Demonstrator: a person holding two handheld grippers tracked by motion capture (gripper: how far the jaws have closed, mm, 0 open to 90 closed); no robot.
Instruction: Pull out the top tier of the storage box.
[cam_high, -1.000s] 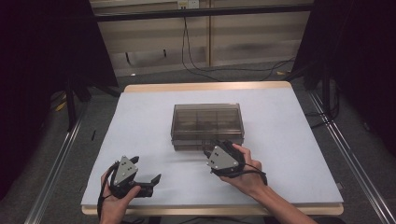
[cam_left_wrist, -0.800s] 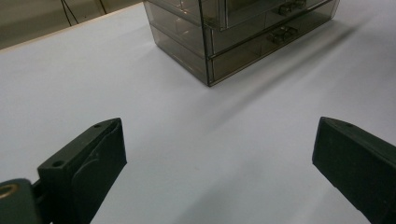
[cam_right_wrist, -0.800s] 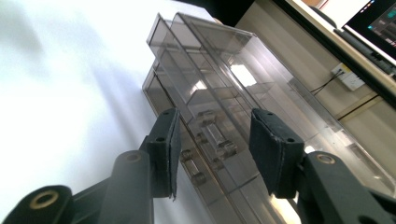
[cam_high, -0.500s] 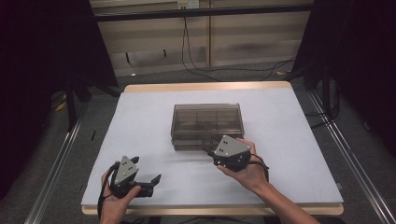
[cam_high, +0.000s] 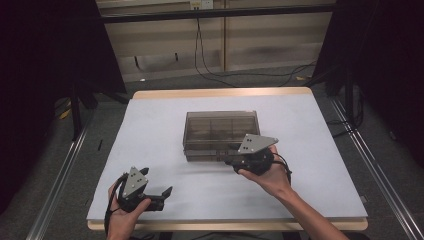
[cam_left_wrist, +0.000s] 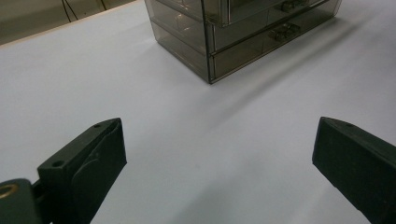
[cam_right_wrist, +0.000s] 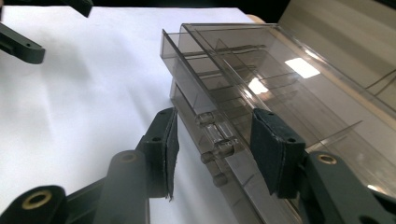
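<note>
A smoky clear plastic drawer box (cam_high: 220, 127) stands in the middle of the white table (cam_high: 150, 125). My right gripper (cam_high: 231, 154) is at its front face. In the right gripper view its jaws (cam_right_wrist: 217, 154) straddle a clear drawer handle (cam_right_wrist: 217, 135). The pads stand off the handle on both sides, and the jaws have just been opening. The top drawer (cam_right_wrist: 261, 79) sticks out slightly past the ones below. My left gripper (cam_high: 164, 197) rests near the table's front left, open with nothing between its jaws (cam_left_wrist: 219, 168). The drawer box (cam_left_wrist: 243, 32) lies well ahead of it.
The table's wooden back edge (cam_high: 220, 93) runs behind the box. Cables (cam_high: 210, 70) lie on the floor beyond it. Metal rails (cam_high: 365, 165) run along both sides of the table. The left gripper's jaw (cam_right_wrist: 23, 46) appears far off in the right gripper view.
My right gripper has shifted a little to the right and upward at the box's front. The left gripper has stayed in place.
</note>
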